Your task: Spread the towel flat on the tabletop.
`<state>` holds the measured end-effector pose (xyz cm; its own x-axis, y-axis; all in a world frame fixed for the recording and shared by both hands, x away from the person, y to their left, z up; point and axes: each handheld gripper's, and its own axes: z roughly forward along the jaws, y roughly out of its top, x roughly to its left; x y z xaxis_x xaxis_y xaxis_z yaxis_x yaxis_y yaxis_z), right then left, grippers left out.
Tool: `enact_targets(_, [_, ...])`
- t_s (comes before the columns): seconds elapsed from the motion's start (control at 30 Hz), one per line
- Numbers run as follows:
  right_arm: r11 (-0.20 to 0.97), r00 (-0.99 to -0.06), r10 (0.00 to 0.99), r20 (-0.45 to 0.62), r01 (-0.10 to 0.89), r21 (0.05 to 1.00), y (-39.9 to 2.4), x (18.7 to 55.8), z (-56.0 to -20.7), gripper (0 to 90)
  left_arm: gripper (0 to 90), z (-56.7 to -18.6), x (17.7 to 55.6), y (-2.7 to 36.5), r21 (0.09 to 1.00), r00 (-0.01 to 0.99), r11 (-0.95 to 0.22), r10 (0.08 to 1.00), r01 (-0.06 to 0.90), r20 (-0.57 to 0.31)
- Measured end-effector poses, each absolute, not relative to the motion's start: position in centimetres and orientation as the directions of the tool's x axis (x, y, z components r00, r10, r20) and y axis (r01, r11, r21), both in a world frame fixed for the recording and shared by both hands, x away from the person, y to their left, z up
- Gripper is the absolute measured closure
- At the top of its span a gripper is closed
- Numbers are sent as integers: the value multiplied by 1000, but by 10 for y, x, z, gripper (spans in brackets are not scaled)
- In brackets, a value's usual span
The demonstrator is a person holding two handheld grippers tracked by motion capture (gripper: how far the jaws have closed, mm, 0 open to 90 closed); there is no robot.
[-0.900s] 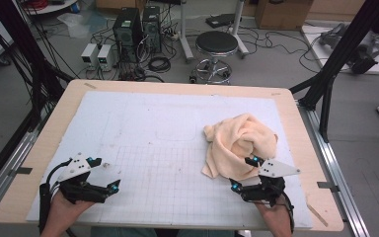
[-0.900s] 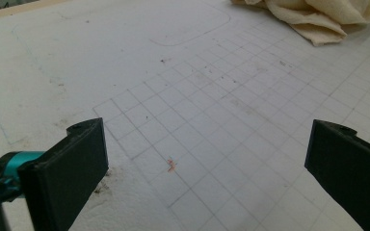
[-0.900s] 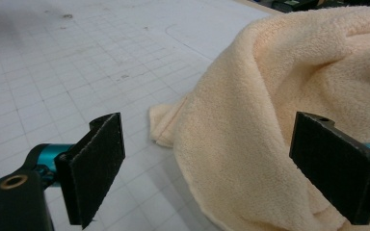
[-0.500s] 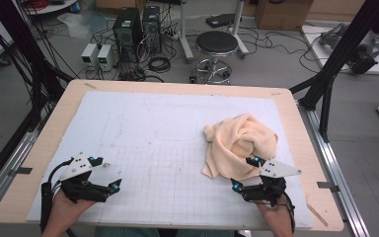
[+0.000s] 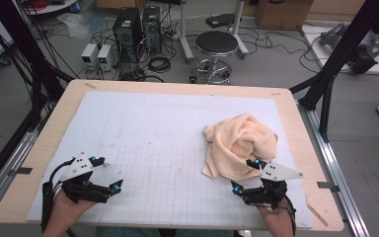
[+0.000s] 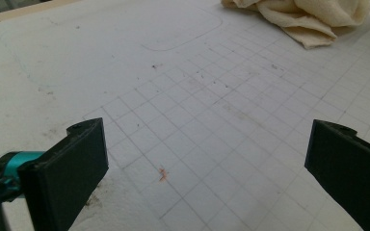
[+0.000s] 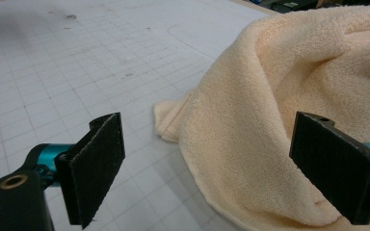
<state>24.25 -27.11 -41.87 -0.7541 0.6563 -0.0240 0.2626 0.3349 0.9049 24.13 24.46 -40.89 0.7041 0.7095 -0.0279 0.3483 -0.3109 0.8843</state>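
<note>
High view. Bench (image 5: 39, 163): pale wood top carrying a white gridded mat (image 5: 153, 148). Towel (image 5: 239, 143): cream terry cloth, crumpled in a loose heap on the right half of the mat, well clear of the bench edges. Left tool (image 5: 106, 174): held in a hand at the near left corner, jaws spread, nothing between them, well apart from the towel. Right tool (image 5: 246, 175): held at the near right, just beside the towel's near edge, jaws spread. Behind the bench: a round stool (image 5: 217, 44) and computer cases (image 5: 137, 27) on the floor, among loose cables.

Left gripper view. Left tool (image 6: 204, 159): both black jaws stand wide apart over bare grid squares; a small reddish stain lies on the mat between them. Towel (image 6: 308, 17): far off at the upper right.

Right gripper view. Right tool (image 7: 207, 163): jaws spread wide, pinching nothing. Towel (image 7: 289, 110): its folded bulk rises between and beyond the jaws, towards the right-hand one; one hemmed corner lies flat on the mat.
</note>
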Motion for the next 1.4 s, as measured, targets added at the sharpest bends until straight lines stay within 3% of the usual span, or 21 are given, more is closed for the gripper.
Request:
enact_targets(0.3, [357, -768, 638, -57, 230, 905, -268, 251, -399, 117, 17, -409, 240, 245, 886, 698, -310, 716, 344, -20])
enact_targets(0.57, [395, -785, 614, -82, 215, 893, -254, 284, -380, 119, 17, -410, 241, 251, 886, 683, -292, 729, 361, -38])
enact_targets(0.63, [417, -800, 593, -93, 206, 885, -248, 295, -379, 228, 17, -410, 241, 252, 886, 682, -289, 730, 362, -40])
enact_targets(0.77, [455, -802, 587, -105, 220, 863, -244, 306, -386, 251, 17, -410, 240, 252, 888, 682, -283, 730, 362, -45])
enact_targets(0.93, [516, -822, 564, -81, 274, 812, -237, 321, -401, 390, 17, -410, 241, 252, 886, 683, -288, 729, 364, -44])
enact_targets(0.97, [543, -830, 549, -95, 269, 796, -232, 323, -405, 459, 17, -410, 241, 252, 886, 683, -288, 729, 364, -44])
enact_targets(1.0, [543, -830, 549, -95, 269, 796, -232, 323, -405, 459, 17, -410, 241, 252, 886, 683, -287, 729, 365, -45])
enact_targets(1.13, [601, -843, 527, -108, 279, 749, -224, 328, -414, 654, 17, -411, 241, 252, 887, 685, -284, 727, 363, -47])
enact_targets(1.17, [616, -849, 516, -116, 274, 739, -221, 329, -416, 742, 17, -411, 242, 251, 886, 687, -289, 725, 363, -45])
enact_targets(1.27, [619, -850, 512, -127, 263, 740, -220, 328, -415, 812, 17, -411, 243, 251, 883, 689, -295, 723, 364, -43])
enact_targets(1.4, [602, -853, 512, -105, 269, 752, -222, 328, -409, 826, 17, -410, 243, 251, 886, 690, -290, 722, 362, -45])
